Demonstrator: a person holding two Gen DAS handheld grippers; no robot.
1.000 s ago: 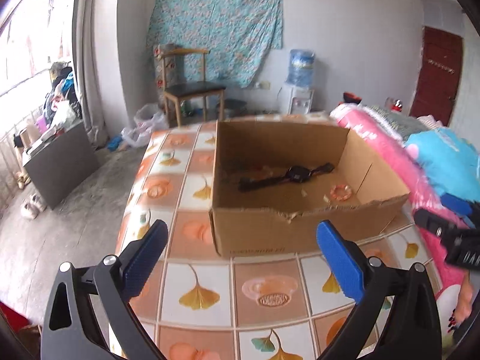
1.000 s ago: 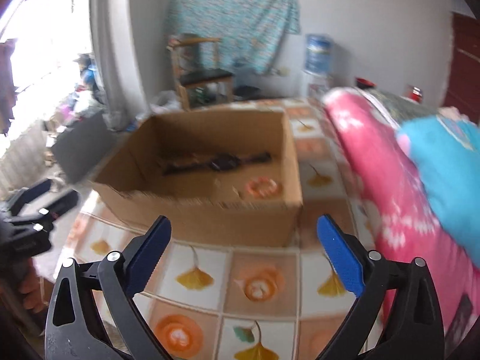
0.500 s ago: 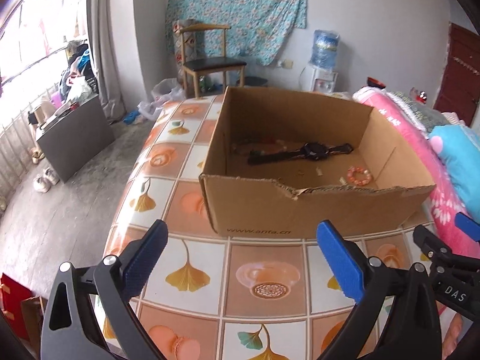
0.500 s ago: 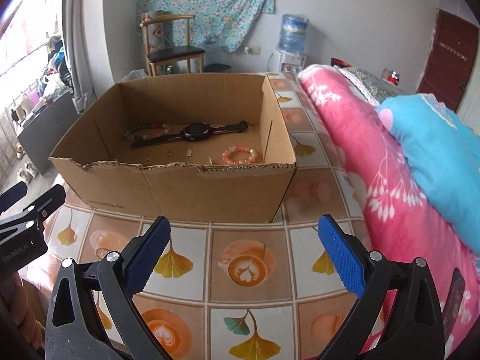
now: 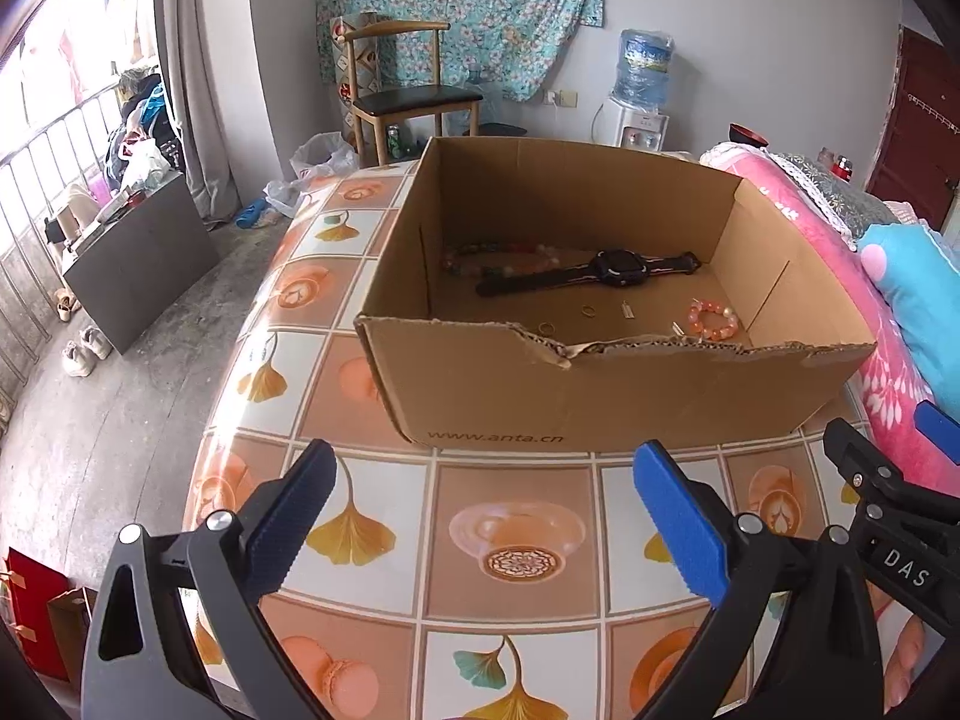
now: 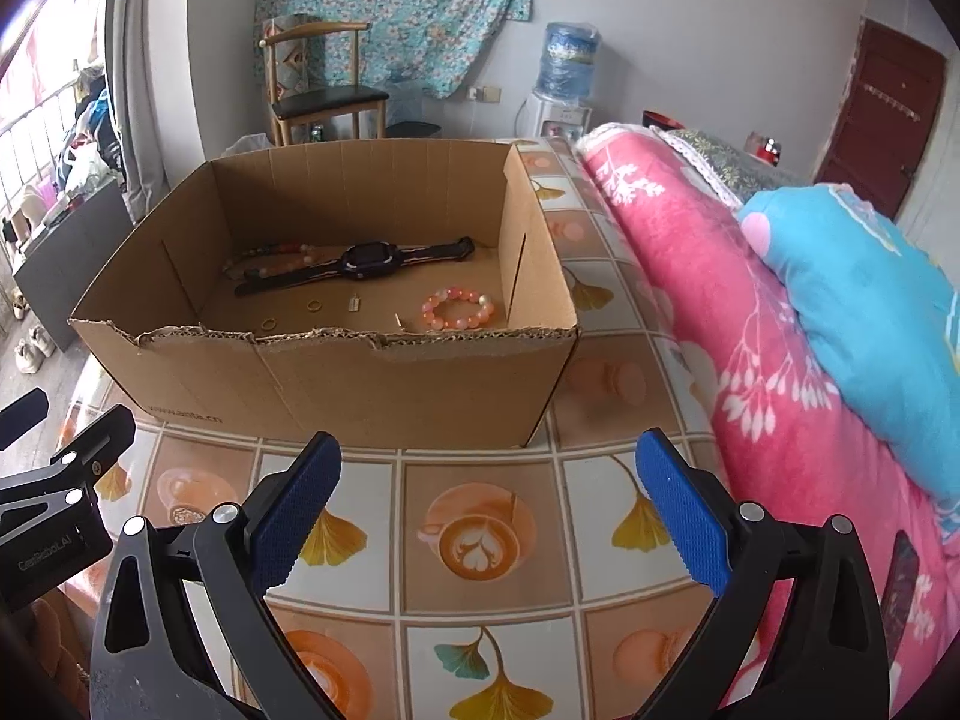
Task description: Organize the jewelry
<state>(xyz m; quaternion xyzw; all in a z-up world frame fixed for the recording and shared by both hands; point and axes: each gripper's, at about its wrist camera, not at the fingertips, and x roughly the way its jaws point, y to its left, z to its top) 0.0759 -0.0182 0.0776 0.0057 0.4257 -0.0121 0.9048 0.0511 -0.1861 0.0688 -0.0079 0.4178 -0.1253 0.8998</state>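
An open cardboard box [image 5: 540, 402] [image 6: 360, 378] stands on the patterned tabletop. Inside it lie a black watch [image 5: 618, 269] [image 6: 366, 261], a pink bead bracelet [image 5: 713, 318] [image 6: 458, 307], a multicoloured bead necklace [image 5: 498, 257] [image 6: 270, 261], two small gold rings [image 5: 588, 311] [image 6: 314, 304] and a small silver piece [image 5: 627, 311] [image 6: 354, 303]. My left gripper [image 5: 480, 516] is open and empty in front of the box. Beside it on the right, my right gripper [image 6: 489, 510] is open and empty too, also short of the box.
A pink floral blanket [image 6: 690, 276] and a blue pillow [image 6: 858, 288] lie along the table's right side. Beyond the table stand a wooden chair [image 5: 408, 102] and a water dispenser [image 5: 639, 90]. The table's left edge drops to a concrete floor [image 5: 108, 408].
Both grippers rose and tilted downward, so the box floor and the jewelry in it show more fully. The right view has steadied from motion blur. Jaws stay open.
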